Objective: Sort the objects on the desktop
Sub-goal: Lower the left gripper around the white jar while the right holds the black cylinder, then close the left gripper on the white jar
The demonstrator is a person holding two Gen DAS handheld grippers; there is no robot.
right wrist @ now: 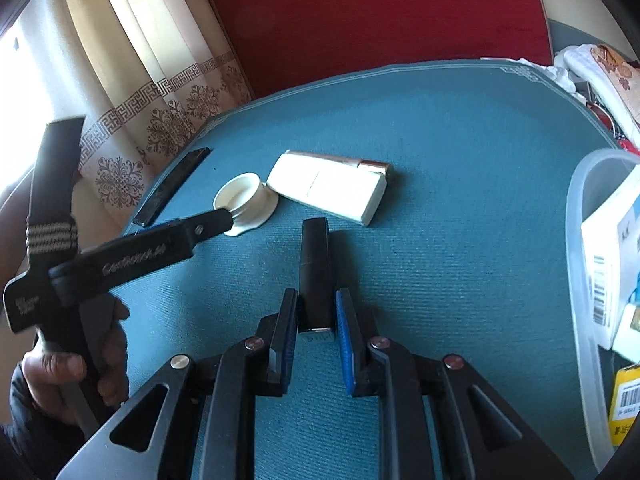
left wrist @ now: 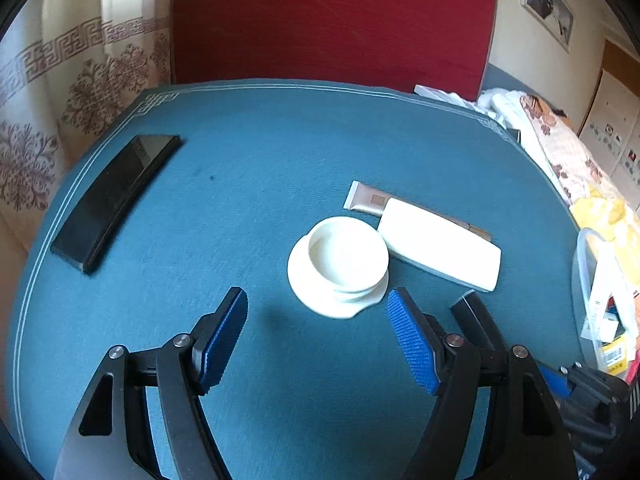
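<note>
Right gripper (right wrist: pixel 316 316) pinches a black stick (right wrist: pixel 315 276), seen only in its own view; left gripper (left wrist: pixel 316 316) gapes empty near the white jar (left wrist: pixel 342 264).

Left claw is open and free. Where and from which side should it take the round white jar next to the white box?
Grip the round white jar across its upright side wall, above the wider flat base flange, coming down from the near side where the open left claw already faces it. The white rectangular box crowds its far right, so set the fingers left and right of the wall, avoiding that corner.
</note>
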